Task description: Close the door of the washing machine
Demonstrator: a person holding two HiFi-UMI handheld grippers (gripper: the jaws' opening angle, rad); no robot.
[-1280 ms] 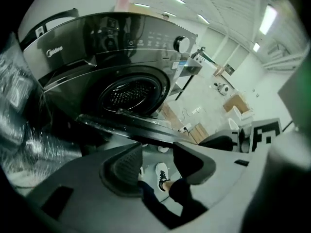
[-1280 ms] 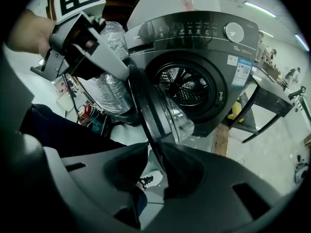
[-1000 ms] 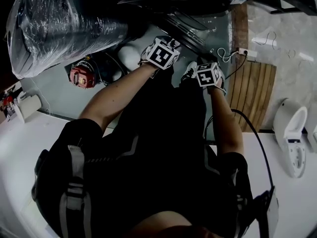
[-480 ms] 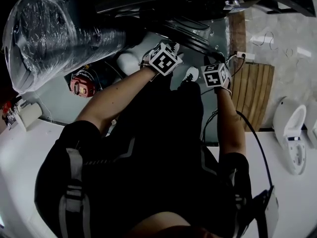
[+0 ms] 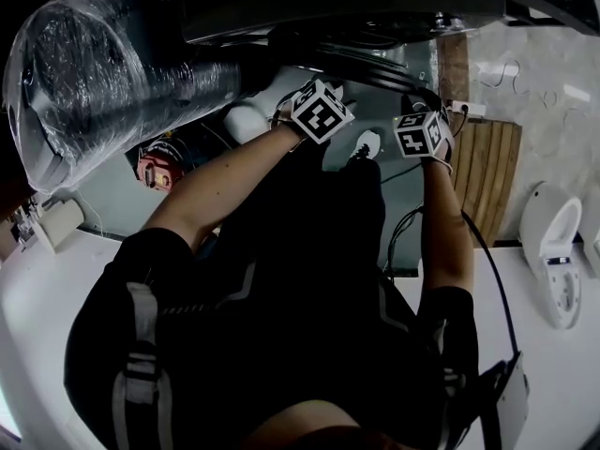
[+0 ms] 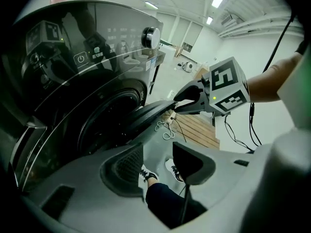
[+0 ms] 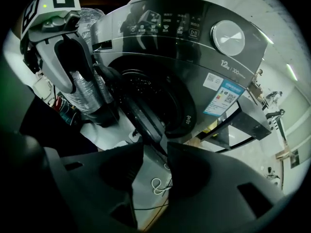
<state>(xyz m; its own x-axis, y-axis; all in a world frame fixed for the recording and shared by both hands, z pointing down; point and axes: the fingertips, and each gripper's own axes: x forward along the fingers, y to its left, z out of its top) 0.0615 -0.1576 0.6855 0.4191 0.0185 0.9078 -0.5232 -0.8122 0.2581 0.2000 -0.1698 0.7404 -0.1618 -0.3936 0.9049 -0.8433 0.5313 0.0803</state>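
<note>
Washing machine [image 7: 194, 47]: dark front-loader with a glossy curved control panel. A round silver knob [image 7: 231, 37] sits at the panel's right end.
Writing on panel: "12" is printed under the knob, and the small print after it is not legible. Rows of white icons and captions run along the top, too small to read. A power symbol [image 6: 80, 58] shows in the left gripper view.
Sticker [image 7: 222, 95]: blue-and-white label on the front, right of the drum opening [image 7: 163, 97]. It carries a square code, and its text is unreadable.
Door [image 7: 146, 118]: open, standing out from the drum opening, with its rim running down into the right gripper's jaws.
Right gripper [image 7: 155, 152]: clenched on the door's rim, which fills the narrow gap between the jaws.
Left gripper [image 6: 158, 161]: released, jaws apart and holding nothing. The person's shoes [image 6: 148, 175] show below the gap. It is held near the right gripper, in front of the door.
Marker cubes [image 5: 322, 112]: black-and-white square patterns, no letters.
Surroundings: plastic-wrapped roll [image 5: 103, 73] beside the machine, slatted wooden board [image 5: 489, 172] on the floor, loose white cable [image 7: 158, 184] under the door.
</note>
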